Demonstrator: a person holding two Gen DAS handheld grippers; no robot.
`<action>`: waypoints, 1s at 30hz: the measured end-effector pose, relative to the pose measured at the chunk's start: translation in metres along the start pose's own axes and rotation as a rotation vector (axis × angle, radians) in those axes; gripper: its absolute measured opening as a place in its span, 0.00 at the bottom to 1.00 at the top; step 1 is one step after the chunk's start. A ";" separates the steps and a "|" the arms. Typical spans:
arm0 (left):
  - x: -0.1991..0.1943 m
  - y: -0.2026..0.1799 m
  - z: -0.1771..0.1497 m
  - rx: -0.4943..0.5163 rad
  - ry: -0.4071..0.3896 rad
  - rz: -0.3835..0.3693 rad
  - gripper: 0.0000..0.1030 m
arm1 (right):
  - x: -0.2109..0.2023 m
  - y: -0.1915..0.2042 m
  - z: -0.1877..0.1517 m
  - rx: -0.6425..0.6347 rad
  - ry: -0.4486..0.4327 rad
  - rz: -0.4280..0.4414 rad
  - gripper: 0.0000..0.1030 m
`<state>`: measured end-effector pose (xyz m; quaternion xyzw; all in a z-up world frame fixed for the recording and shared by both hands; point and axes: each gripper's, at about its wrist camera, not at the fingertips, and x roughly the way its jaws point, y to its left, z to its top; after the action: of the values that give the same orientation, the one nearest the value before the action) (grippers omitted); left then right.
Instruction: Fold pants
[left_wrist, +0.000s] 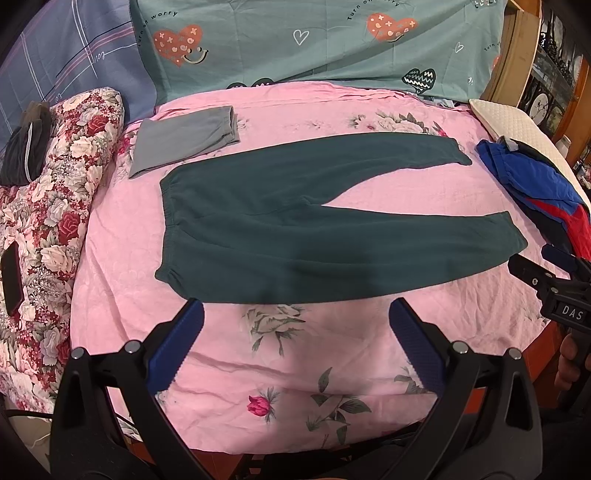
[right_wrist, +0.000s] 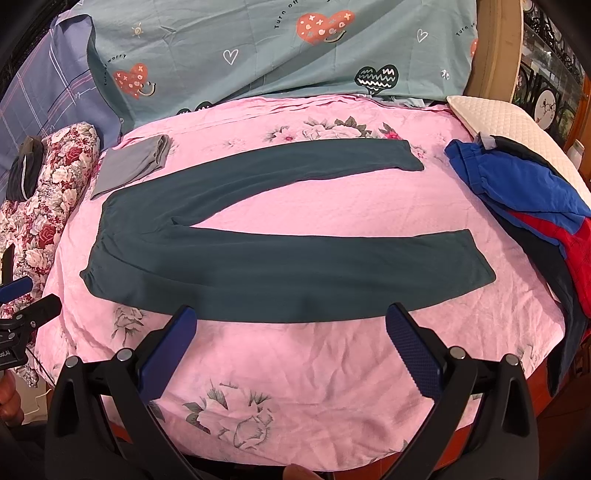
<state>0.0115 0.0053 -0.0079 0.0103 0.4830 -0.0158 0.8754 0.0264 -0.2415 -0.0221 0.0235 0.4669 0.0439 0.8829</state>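
Dark green pants (left_wrist: 295, 218) lie flat on the pink floral sheet (left_wrist: 295, 369), waistband to the left, both legs spread apart toward the right. They also show in the right wrist view (right_wrist: 258, 266). My left gripper (left_wrist: 295, 314) is open and empty, hovering just in front of the near leg's edge. My right gripper (right_wrist: 291, 321) is open and empty, also just in front of the near leg. The right gripper shows at the right edge of the left wrist view (left_wrist: 543, 266). The left gripper shows at the left edge of the right wrist view (right_wrist: 22, 295).
A folded grey garment (left_wrist: 184, 140) lies behind the waistband. A blue and red garment pile (left_wrist: 539, 192) lies at the right, by a white pillow (left_wrist: 517, 122). A floral quilt (left_wrist: 55, 221) with a dark phone (left_wrist: 11, 280) is at the left. Teal bedding (left_wrist: 314, 40) lies behind.
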 end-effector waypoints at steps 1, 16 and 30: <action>0.000 0.000 0.000 -0.001 0.001 0.001 0.98 | 0.000 0.000 0.000 0.000 0.000 0.000 0.99; 0.002 0.000 -0.002 -0.003 0.003 0.002 0.98 | 0.001 0.001 -0.002 -0.002 0.006 0.003 0.99; 0.006 -0.001 0.003 -0.006 0.015 0.008 0.98 | 0.007 -0.004 0.002 -0.005 0.014 0.018 0.99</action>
<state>0.0168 0.0037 -0.0114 0.0098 0.4895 -0.0106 0.8719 0.0319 -0.2445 -0.0270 0.0252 0.4728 0.0533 0.8792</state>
